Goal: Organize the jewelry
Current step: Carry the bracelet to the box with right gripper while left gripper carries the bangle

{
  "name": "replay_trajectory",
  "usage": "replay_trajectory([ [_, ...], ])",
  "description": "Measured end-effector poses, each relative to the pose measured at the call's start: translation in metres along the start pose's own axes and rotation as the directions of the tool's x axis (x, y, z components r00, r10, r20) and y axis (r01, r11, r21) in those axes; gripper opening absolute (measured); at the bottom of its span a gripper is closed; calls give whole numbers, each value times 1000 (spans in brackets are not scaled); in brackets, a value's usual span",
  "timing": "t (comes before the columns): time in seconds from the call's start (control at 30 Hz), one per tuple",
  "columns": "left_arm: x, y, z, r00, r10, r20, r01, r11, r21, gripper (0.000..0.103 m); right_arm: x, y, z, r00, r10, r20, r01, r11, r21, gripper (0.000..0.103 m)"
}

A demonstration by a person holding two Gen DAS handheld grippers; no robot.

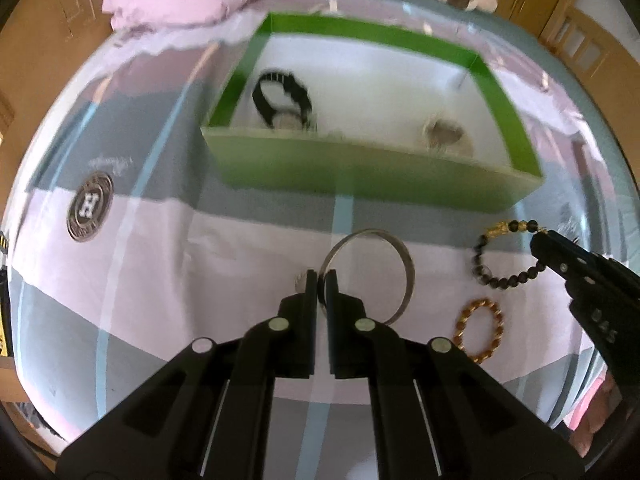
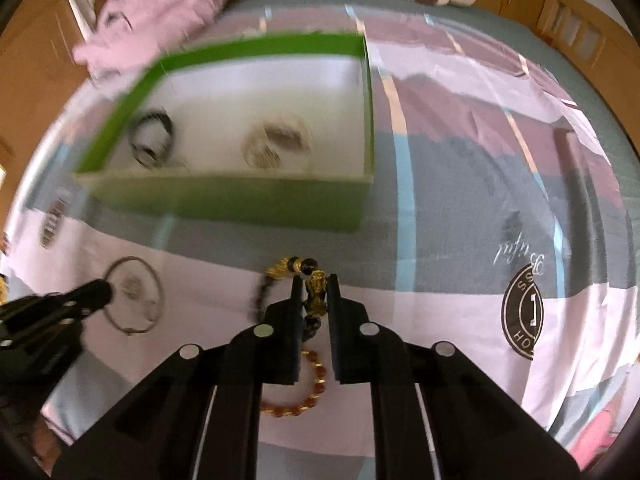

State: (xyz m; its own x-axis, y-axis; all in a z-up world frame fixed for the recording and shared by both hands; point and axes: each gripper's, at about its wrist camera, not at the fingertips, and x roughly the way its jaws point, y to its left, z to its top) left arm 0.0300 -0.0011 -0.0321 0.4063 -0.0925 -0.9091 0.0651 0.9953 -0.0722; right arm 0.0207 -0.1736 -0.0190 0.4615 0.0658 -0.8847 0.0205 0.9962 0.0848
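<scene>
A patchwork bedsheet [image 1: 224, 248] is seen beneath the green box [image 1: 360, 176]. The silver bangle [image 1: 406, 268], face tilted, is clamped by the left gripper [image 1: 321, 280]; the dark bead bracelet [image 2: 316, 292] by the right gripper [image 2: 316, 286].

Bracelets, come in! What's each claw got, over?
Left gripper shut on silver bangle. Right gripper shut on dark bead bracelet. Orange bead bracelet on bedsheet. Green box ahead, path clear.
</scene>
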Motion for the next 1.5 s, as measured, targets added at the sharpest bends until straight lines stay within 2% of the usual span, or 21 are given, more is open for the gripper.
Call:
replay_trajectory([
  [0.2, -23, 4, 9, 995, -2, 101, 4, 1000, -22, 4, -48, -2, 5, 984, 46, 174, -50, 998, 22, 11],
  [0.3, -26, 5, 11, 994, 3, 114, 1, 1000, -31, 4, -53, -8, 14, 976, 77, 202, -85, 996, 29, 11],
  [0.53, -31, 7, 17, 992, 12, 128, -7, 999, -39, 4, -52, 0, 16, 974, 92, 206, -95, 996, 2, 11],
  [0.67, -37, 6, 33, 988, 18, 151, -11, 999, -47, 5, -54, 4, 26, 969, 106, 224, -110, 994, 7, 11],
  [0.8, -43, 12, 62, 977, 29, 210, -13, 997, -79, 5, -63, 7, 45, 953, 119, 279, -129, 991, 20, 11],
  [0.9, -34, 18, 79, 973, 62, 224, -40, 994, -99, 6, -63, 13, 63, 930, 128, 345, -138, 990, 3, 11],
  [0.97, -22, 21, 87, 974, 61, 216, -39, 993, -107, 6, -52, 15, 68, 936, 111, 333, -118, 993, 0, 11],
  [1.13, 13, 25, 95, 986, 79, 145, -65, 993, -95, 8, -7, 12, 72, 973, 106, 207, -120, 991, 57, 11],
  [1.17, 16, 25, 95, 988, 79, 134, -67, 993, -95, 9, -2, 12, 72, 976, 110, 188, -123, 991, 58, 12],
  [1.2, 16, 25, 93, 987, 85, 136, -73, 993, -93, 16, 0, 13, 72, 977, 111, 183, -123, 991, 56, 12],
  [1.23, 13, 23, 92, 985, 93, 147, -81, 993, -85, 25, -2, 14, 72, 976, 108, 187, -120, 991, 55, 16],
  [1.3, 6, 19, 89, 979, 109, 171, -99, 993, -65, 26, -10, 15, 70, 972, 102, 213, -116, 992, 55, 42],
  [1.37, -1, 16, 86, 978, 107, 177, -101, 994, -46, 26, -21, 16, 68, 966, 97, 240, -112, 992, 50, 44],
  [1.5, -11, 11, 62, 986, 89, 139, -89, 996, -3, 27, -26, 13, 54, 977, 100, 190, -106, 994, 21, 44],
])
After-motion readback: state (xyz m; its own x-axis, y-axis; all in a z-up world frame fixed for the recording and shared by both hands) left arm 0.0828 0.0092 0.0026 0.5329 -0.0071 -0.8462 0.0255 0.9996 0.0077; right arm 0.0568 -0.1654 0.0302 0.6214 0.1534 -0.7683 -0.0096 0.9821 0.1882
